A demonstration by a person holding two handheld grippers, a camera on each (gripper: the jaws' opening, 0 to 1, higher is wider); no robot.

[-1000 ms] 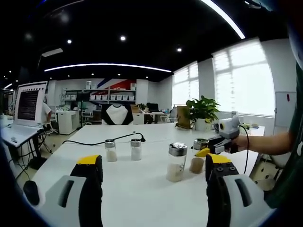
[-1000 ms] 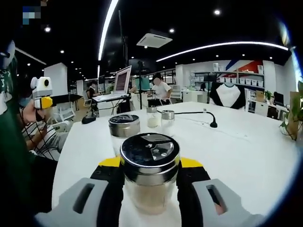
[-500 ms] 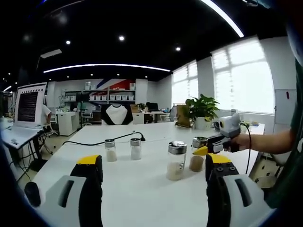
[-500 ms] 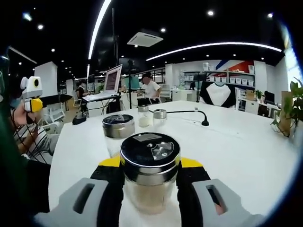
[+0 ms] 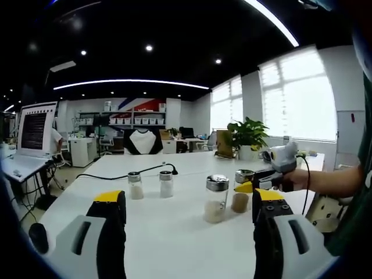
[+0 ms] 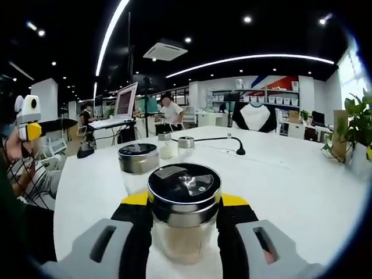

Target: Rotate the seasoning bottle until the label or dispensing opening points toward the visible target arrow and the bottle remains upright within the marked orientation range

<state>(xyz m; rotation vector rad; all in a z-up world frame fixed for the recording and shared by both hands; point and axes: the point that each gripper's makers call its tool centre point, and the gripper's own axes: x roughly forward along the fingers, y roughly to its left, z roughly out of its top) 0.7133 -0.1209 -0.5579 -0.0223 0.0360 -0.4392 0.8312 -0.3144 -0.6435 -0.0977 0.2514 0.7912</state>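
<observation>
The seasoning bottle (image 6: 183, 216) stands upright on the white table (image 6: 279, 180), clamped between the right gripper's (image 6: 183, 224) jaws, its shiny lid facing up. A second glass jar (image 6: 138, 165) stands just behind it, then two small shakers (image 6: 167, 145) further off. The left gripper (image 5: 189, 218) hovers with jaws apart, holding nothing; four bottles stand ahead.

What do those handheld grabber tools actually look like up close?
Each has two black jaws with yellow tips on light grey bodies with slots, as on the left gripper. The right gripper, seen from the side, carries a pale housing, and a dark cable trails from it. The person wears a green top.
</observation>
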